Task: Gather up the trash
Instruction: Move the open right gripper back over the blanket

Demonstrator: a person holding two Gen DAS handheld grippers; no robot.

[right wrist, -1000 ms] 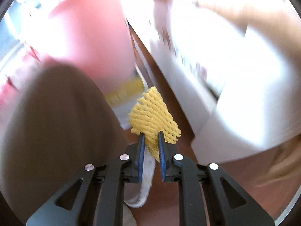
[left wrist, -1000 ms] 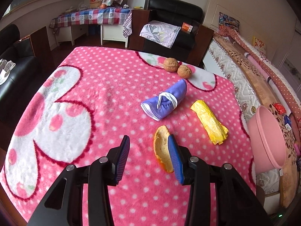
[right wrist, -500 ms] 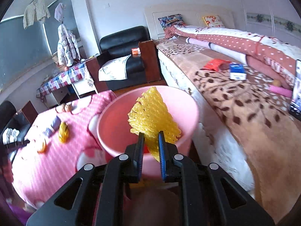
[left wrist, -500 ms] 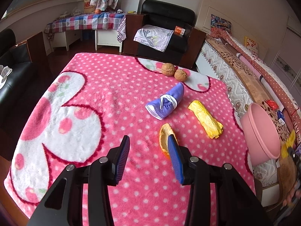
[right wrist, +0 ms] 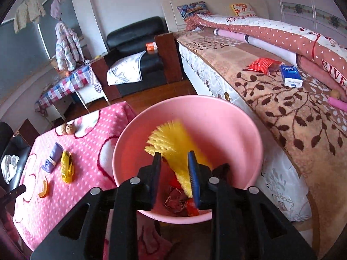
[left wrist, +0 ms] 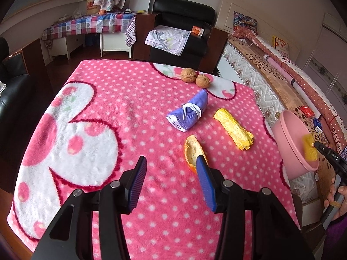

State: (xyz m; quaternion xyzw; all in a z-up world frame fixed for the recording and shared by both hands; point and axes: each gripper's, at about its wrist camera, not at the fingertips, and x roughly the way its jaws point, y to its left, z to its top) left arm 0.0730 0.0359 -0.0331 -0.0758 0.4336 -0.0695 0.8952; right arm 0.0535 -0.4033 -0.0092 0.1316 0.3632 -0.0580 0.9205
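Right wrist view: yellow foam net (right wrist: pixel 173 145) sits between the jaws of the right gripper (right wrist: pixel 174 173), directly over the pink basin (right wrist: pixel 238 130).
Right gripper: jaws have just been opening; a gap shows on the left pad's side and the net is blurred, so it appears let go over the basin, not clamped. Whether it touches the right pad I cannot tell.
Reason for position: the gripper points down into the basin's mouth so the net falls inside, clear of the rim.
Basin: stands between the pink blanket (right wrist: pixel 86 151) and the bed (right wrist: pixel 282 119), just beside both, within reach of each hand; dark red scraps (right wrist: pixel 177 201) already lie at its bottom.
Left gripper (left wrist: pixel 171 177): jaws have just been opening and stand well apart, nothing between them, hovering over the blanket.
Peel (left wrist: pixel 192 149): orange, lying just ahead of the left gripper's right pad; judged the next pick, which would explain the wide jaws.
Remaining on blanket: purple mask (left wrist: pixel 190 112), yellow wrapper (left wrist: pixel 234 130), two walnuts (left wrist: pixel 195 77), all apart from one another save the walnuts, which touch.
Progress: judged partway; several pieces not yet collected.
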